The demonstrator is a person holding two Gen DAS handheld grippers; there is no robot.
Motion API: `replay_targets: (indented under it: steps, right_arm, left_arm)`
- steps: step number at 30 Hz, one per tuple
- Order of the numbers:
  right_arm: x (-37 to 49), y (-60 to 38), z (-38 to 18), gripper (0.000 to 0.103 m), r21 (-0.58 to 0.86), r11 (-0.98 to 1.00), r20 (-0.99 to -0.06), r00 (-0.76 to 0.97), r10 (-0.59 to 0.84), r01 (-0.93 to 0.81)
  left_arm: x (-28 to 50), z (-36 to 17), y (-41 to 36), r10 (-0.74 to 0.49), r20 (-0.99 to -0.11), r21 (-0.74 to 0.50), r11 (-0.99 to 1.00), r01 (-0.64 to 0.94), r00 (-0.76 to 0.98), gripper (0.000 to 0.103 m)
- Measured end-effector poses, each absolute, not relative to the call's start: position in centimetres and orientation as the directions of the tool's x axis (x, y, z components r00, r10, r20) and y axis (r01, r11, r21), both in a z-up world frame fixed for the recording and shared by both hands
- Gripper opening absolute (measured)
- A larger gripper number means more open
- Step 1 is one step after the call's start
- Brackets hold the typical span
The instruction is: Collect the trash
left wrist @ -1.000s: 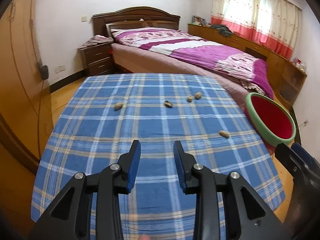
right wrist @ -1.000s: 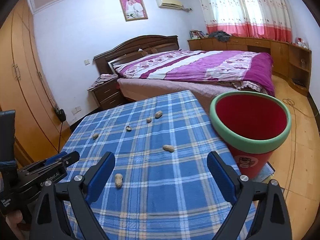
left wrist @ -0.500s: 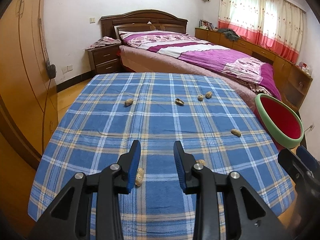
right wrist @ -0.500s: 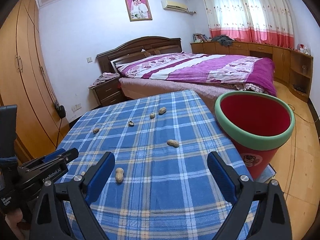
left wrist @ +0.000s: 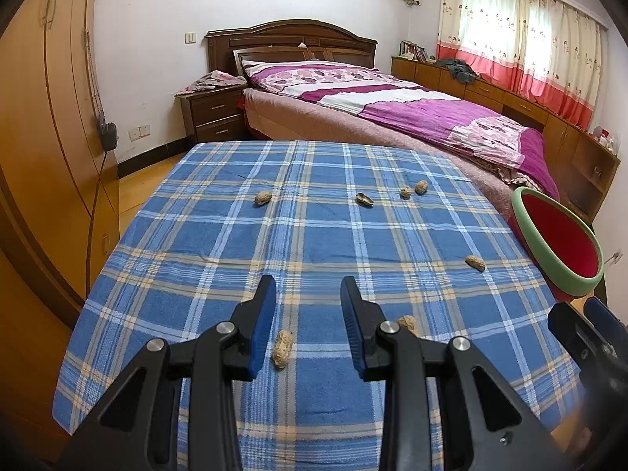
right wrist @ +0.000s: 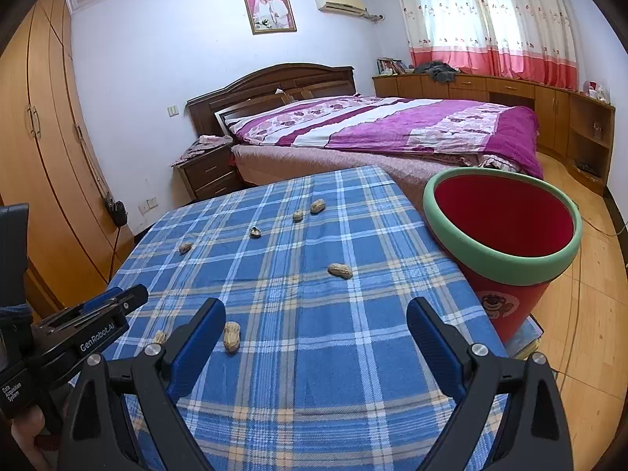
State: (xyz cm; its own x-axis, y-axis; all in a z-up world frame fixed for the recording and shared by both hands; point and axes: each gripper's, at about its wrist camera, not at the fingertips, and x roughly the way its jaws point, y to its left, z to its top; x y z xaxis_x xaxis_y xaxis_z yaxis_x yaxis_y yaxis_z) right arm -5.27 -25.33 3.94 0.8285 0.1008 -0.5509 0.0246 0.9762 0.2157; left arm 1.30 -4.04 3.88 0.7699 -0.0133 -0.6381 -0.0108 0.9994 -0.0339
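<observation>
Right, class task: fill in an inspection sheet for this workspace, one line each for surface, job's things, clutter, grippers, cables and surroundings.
Surface: table under a blue plaid cloth.
Job's things: seven tan peanut shells scattered on the cloth, nearest one lying between the left gripper's fingers; red bin with green rim past the table's right edge, nothing visible inside.
Clutter: nothing seen.
Grippers: left gripper partly open, holding nothing; right gripper wide open, holding nothing.
Cables: black cord hanging by the wooden wardrobe; thin wire on the floor.
Surroundings: bed with purple quilt, nightstand, curtained window.
</observation>
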Motion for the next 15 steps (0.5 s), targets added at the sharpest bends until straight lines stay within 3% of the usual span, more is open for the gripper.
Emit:
replay_targets:
  steps: [15]
  right_arm:
    - [-5.26,-25.30,3.93,0.096,0.217,0.976,-0.551,0.829,0.100,0.026]
  left_arm:
    - [1.44,4.00,-3.69,-0.004,-0.630,-0.030,0.999,-0.019,0.777,0.034]
